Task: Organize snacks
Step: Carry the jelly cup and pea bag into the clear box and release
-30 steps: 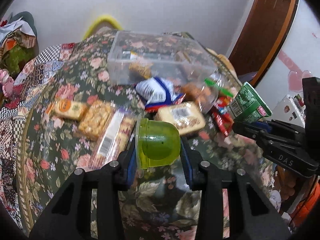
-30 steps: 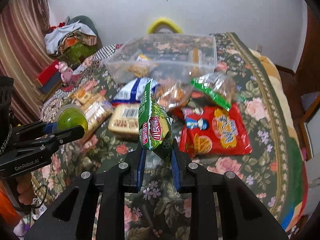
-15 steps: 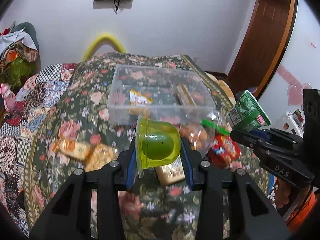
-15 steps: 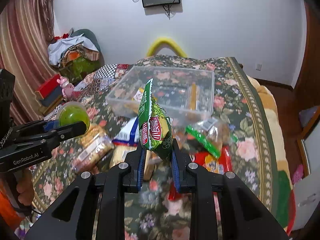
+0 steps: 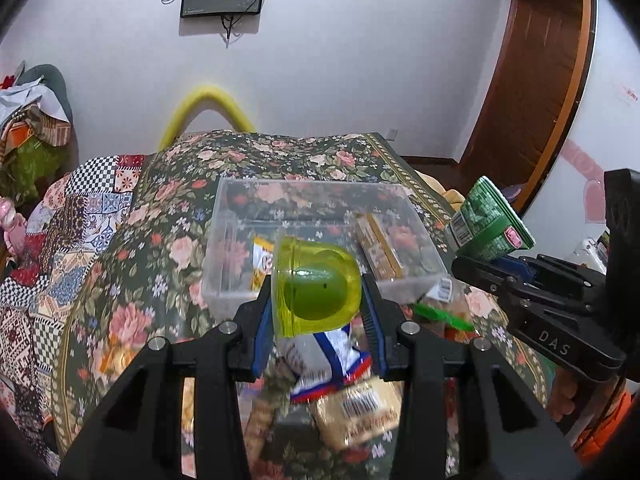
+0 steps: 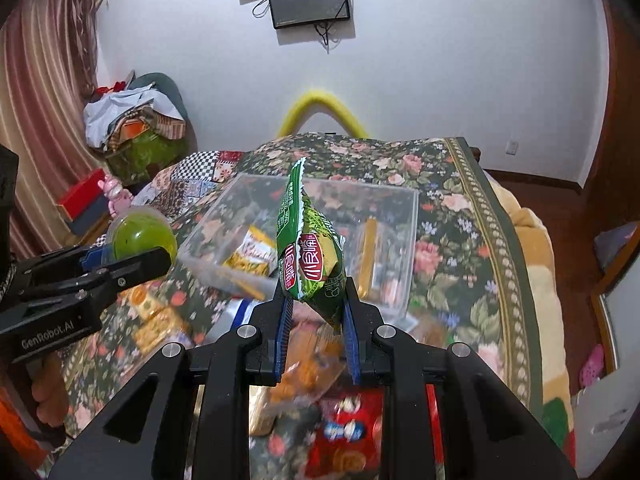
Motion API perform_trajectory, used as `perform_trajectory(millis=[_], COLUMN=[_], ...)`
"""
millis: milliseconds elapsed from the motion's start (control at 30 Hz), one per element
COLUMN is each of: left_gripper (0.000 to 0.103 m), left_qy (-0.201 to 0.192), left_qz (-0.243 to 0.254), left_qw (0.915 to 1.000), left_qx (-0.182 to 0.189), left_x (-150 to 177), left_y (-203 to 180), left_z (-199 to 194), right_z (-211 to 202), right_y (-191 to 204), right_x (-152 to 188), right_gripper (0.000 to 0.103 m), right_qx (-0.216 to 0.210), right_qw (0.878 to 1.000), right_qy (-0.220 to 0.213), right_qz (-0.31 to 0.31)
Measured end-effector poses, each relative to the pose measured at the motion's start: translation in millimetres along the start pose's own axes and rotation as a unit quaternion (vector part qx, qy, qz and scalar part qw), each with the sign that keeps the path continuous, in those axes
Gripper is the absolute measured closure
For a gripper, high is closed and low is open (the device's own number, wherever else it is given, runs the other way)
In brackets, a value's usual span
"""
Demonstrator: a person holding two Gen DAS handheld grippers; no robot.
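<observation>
Between the pads of the left gripper (image 5: 318, 300) sits a green jelly cup (image 5: 316, 286), clamped on its two sides, with its flat rim turned to the left and its round end to the right. The right gripper (image 6: 314, 308) holds a green packet (image 6: 310, 248) by the lower end; the packet stands almost upright, its long axis pointing up and a little away from the gripper.

Ahead of both grippers and lower than them lies the clear bin (image 5: 400, 196), on the floral cloth (image 5: 168, 248). Its open top faces up, and its long sides run across the view. Both snacks hang above the near wall of the bin, so I judge that the coming move is a short carry forward and then a release over the opening. The two grippers look about equally near to it; the left one is toward the bin's left half, the right one toward the middle.

Inside the bin I see a yellow packet (image 6: 250, 254) at the left and a long gold bar (image 6: 368, 252) standing along the right wall. The rest of the floor is free.

Below the grippers, on the near side of the bin, more snacks wait on the cloth: a white-blue packet (image 5: 340, 356), a biscuit pack (image 5: 360, 412) and a red bag (image 6: 348, 436).
</observation>
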State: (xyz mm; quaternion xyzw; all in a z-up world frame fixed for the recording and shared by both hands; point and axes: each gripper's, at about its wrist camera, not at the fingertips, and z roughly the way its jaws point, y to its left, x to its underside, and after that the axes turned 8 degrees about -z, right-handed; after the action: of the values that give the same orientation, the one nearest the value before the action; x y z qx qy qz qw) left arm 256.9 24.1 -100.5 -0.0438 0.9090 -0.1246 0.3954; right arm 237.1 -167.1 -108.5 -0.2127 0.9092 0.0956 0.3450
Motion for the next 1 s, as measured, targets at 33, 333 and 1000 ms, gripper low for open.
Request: perform_trajectory(millis=[33, 333, 1000], left_gripper=[0.063, 0.063, 0.063], left_qy=[0.001, 0.022, 0.084], left_qz=[0.0, -0.008, 0.002], left_qw=[1.0, 0.9997, 0.9961], left_qx=[0.0, 0.001, -0.024], left_x=[-2, -22, -20], left_y=[0, -1, 5], left_z=[4, 55, 138], right_z=[4, 48, 112], right_y=[0, -6, -17], right_x=[-2, -15, -11], right_gripper=[0.082, 0.082, 0.082], right_qx=[0.003, 0.004, -0.027], right_qw=[1.0, 1.0, 0.993], right_qy=[0.002, 0.03, 0.112], right_qz=[-0.002, -0.009, -0.006])
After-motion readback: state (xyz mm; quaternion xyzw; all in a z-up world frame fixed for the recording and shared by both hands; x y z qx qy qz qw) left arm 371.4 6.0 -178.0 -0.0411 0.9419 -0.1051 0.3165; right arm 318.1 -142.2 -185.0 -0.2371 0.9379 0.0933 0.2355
